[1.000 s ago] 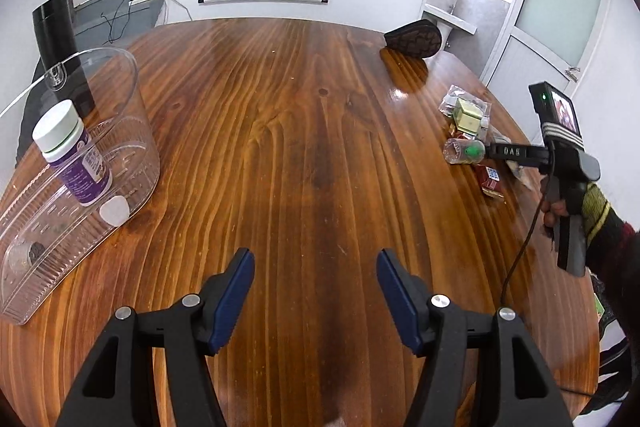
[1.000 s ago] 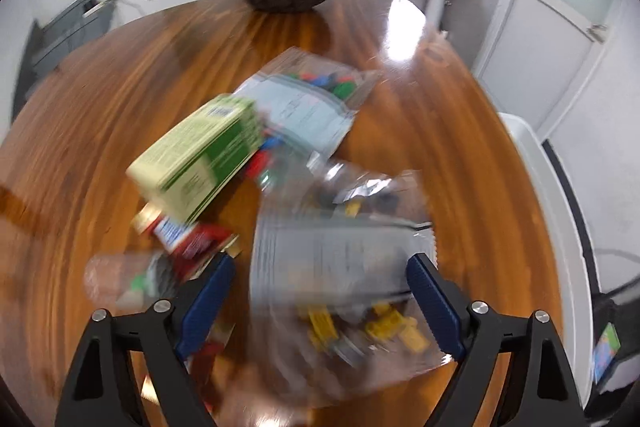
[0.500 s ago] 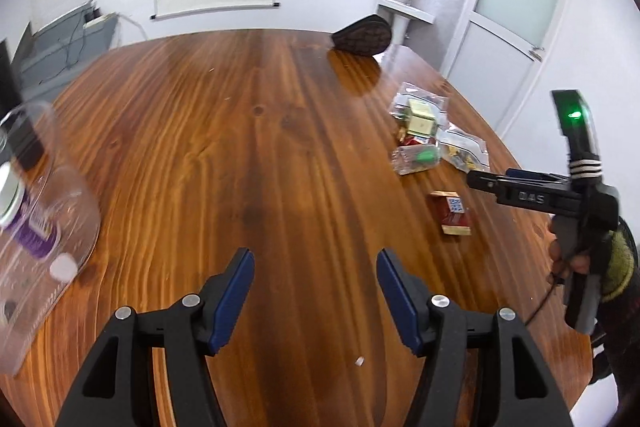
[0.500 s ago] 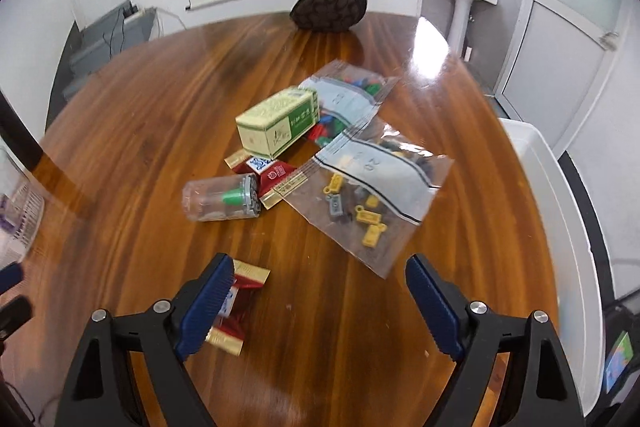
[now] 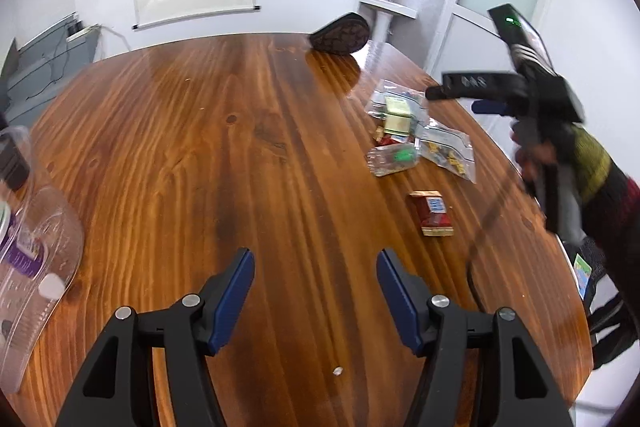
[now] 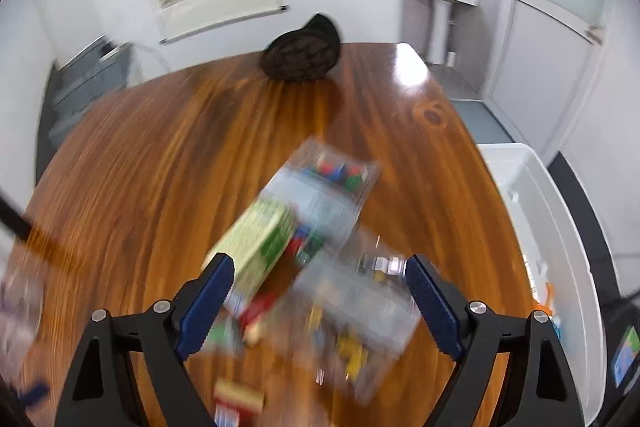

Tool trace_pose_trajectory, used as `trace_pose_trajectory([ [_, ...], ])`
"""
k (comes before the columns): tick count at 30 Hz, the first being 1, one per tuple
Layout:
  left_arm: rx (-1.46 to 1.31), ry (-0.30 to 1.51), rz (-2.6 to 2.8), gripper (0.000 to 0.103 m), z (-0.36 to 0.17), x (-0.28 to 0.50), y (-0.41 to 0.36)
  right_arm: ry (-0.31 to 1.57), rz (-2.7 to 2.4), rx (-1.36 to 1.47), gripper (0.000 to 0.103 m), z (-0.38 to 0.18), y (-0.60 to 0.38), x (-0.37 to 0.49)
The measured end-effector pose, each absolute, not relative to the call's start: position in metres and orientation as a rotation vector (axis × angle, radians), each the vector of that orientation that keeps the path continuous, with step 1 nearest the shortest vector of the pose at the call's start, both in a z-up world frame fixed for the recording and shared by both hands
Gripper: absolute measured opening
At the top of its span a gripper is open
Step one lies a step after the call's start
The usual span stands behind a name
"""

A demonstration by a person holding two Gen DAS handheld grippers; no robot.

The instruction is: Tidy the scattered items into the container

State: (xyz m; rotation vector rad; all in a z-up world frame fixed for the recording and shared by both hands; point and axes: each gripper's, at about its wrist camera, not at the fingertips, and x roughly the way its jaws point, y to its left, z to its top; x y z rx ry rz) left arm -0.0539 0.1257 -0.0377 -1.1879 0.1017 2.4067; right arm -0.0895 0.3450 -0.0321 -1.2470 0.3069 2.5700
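Over the glossy brown wooden counter [image 5: 224, 155], the right gripper [image 6: 320, 303] hovers spread above the clear zip bag of small bricks [image 6: 352, 323], probably lining up a grasp. Left gripper [image 5: 316, 291] waits spread near the clear plastic container [image 5: 36, 267], empty.

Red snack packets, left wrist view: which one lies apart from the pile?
The red packet nearest the camera, alone on the table. The other red packet is tucked under the green box in the pile.
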Motion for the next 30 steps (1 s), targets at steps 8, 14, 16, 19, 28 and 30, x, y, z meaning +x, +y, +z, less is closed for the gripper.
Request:
trace_pose_trajectory([
  [8, -1.249, 0.028, 2.496, 0.065, -0.045, -0.062, 0.098, 0.393, 2.552, -1.356, 0.089, -0.066, 0.353, -0.143],
  [14, -1.258, 0.026, 2.503, 0.065, -0.047, -0.063, 0.096, 0.271, 2.686, -1.597, 0.087, -0.086, 0.301, -0.134],
  [16, -1.252, 0.033, 2.499, 0.065, -0.047, -0.063, 0.097, 0.185, 2.729, -1.649, 0.088, -0.088, 0.279, -0.119],
  [19, -1.244, 0.040, 2.487, 0.065, -0.046, -0.061, 0.098, 0.122, 2.795, -1.712, 0.088, -0.086, 0.252, -0.094],
  [28, -1.211, 0.053, 2.459, 0.065, -0.039, -0.058, 0.099, 0.212, 2.892, -1.677, 0.087, -0.057, 0.237, -0.013],
  [30, -1.198, 0.070, 2.453, 0.065, -0.036, -0.061, 0.102, 0.260, 2.879, -1.609, 0.087, -0.048, 0.246, 0.005],
])
